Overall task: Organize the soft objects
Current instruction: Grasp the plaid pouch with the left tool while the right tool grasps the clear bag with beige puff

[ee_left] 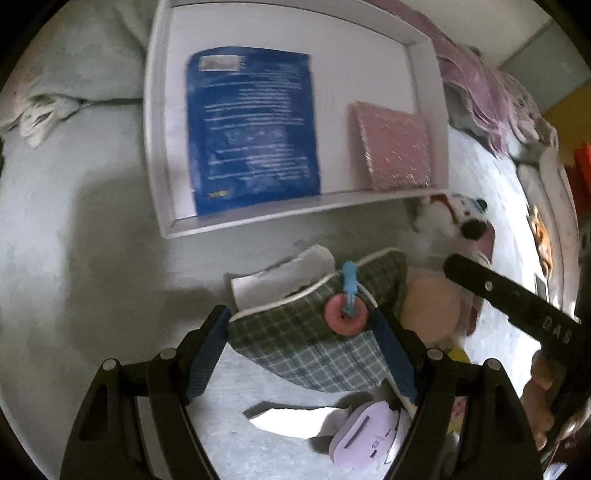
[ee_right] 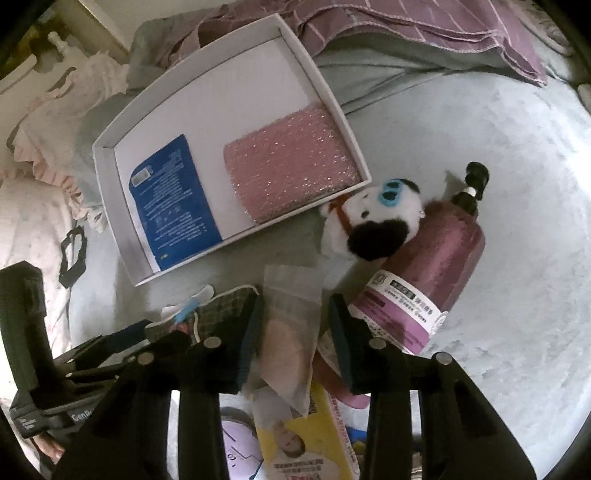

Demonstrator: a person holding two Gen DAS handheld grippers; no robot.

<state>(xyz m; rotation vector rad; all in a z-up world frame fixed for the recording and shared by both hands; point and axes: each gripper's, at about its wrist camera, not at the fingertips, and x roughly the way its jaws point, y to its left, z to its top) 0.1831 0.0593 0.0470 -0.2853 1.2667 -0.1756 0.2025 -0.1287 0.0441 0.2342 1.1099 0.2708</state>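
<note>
A green plaid pouch (ee_left: 306, 332) with a pink ring and blue tag (ee_left: 347, 314) lies on the grey bed cover. My left gripper (ee_left: 299, 317) is open and straddles it, one pad by each side edge. In the right wrist view, a peach puff in a clear packet (ee_right: 288, 332) stands between the fingers of my right gripper (ee_right: 295, 310), which is open with a small gap on the right side. The plaid pouch (ee_right: 229, 306) lies just left of it. A white box (ee_left: 155, 147) holds a blue packet (ee_left: 251, 125) and a pink glittery sponge (ee_left: 395, 144).
A white plush dog (ee_right: 373, 218) leans on a pink bottle (ee_right: 443, 254) beside the box (ee_right: 110, 177). A lilac item (ee_left: 369, 432) and a yellow carton (ee_right: 295, 443) lie near my grippers. Purple bedding (ee_right: 406, 22) and a frilly pillow (ee_right: 48, 147) border the bed.
</note>
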